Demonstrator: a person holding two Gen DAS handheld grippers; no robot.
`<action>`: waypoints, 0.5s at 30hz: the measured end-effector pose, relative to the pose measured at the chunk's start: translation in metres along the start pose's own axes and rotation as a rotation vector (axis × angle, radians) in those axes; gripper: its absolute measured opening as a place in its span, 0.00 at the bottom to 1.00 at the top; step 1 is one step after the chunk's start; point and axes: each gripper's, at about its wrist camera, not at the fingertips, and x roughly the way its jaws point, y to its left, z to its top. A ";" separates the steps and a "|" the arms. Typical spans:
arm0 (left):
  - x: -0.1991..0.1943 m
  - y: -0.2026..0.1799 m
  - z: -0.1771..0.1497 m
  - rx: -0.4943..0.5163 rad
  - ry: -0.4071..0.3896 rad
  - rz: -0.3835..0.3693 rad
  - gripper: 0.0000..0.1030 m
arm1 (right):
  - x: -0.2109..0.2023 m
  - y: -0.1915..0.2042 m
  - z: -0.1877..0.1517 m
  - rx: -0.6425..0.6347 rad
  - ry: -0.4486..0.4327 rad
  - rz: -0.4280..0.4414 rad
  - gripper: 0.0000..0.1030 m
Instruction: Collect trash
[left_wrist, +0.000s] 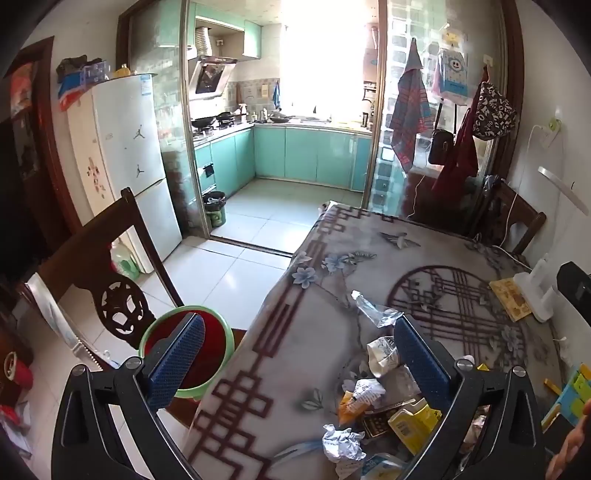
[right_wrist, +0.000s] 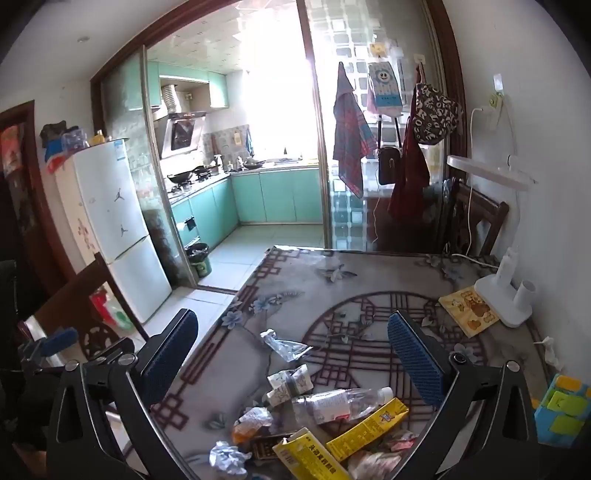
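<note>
**Both grippers poised over the trash, nothing picked yet**

The left gripper (left_wrist: 299, 354) is spread wide and holds nothing; one finger hangs over the bin (left_wrist: 221, 345), the other over the trash pile (left_wrist: 384, 402). The right gripper (right_wrist: 291, 354) is also wide and empty, raised above the same pile (right_wrist: 314, 417).

The trash lies at the near end of the table (right_wrist: 369, 291): a clear bottle (right_wrist: 340, 402), two yellow cartons (right_wrist: 369, 424), a crushed cup (right_wrist: 290, 382), a foil ball (right_wrist: 227, 458) and a clear wrapper (right_wrist: 284, 347) a little farther off. The red bin with a green rim stands on the floor just beside the table's left edge, in front of a chair (left_wrist: 110, 280).

This looks like the start: no piece seems lifted yet. The next move likely calls for lowering one gripper onto a single item, closing on it, then carrying it over the table edge to the bin.

The pieces overlap, so a grip may drag neighbours. A lamp base (right_wrist: 506, 295) and a yellow book (right_wrist: 469, 310) sit well apart at the right and should not interfere.
</note>
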 end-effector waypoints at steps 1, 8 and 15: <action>-0.001 -0.001 0.000 -0.001 0.002 -0.007 1.00 | 0.001 0.000 -0.001 -0.003 0.000 -0.004 1.00; 0.008 0.008 0.002 -0.065 0.033 -0.077 1.00 | -0.006 0.011 0.003 -0.024 -0.033 -0.001 1.00; 0.005 0.015 0.004 -0.070 0.014 -0.065 1.00 | -0.006 0.016 0.001 -0.025 -0.036 0.010 1.00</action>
